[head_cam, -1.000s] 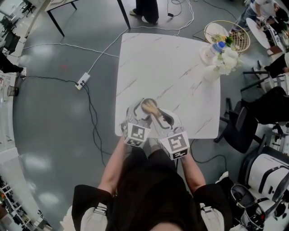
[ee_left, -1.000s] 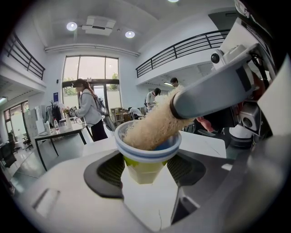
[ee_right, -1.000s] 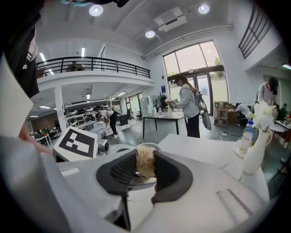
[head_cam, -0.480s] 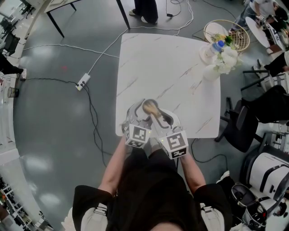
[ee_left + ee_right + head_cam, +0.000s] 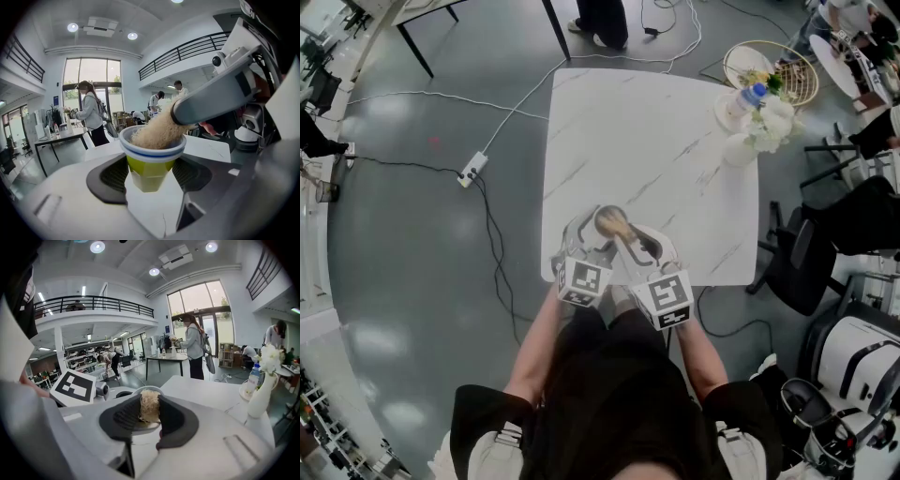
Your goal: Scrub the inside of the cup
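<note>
The left gripper [image 5: 150, 178] is clenched on the yellow-green body of the cup [image 5: 150, 159], its dark pads pressing just below the cup's white, blue-striped rim. The cup stands upright, with the near edge of the white table [image 5: 656, 141] beneath it. The right gripper [image 5: 149, 420] is clamped on the tan fibrous scrubber [image 5: 149, 406], which enters the cup's mouth slanting in from the cup's right and fills most of the opening. Whether its tip reaches the cup's bottom is hidden by the cup's wall. To scrub well, the left grip should probably be firm but not crushing, since the cup looks thin-walled. The scrubber should sweep round the inner wall and press down to the bottom, not lever against the rim, which could tip or pop the cup free.
</note>
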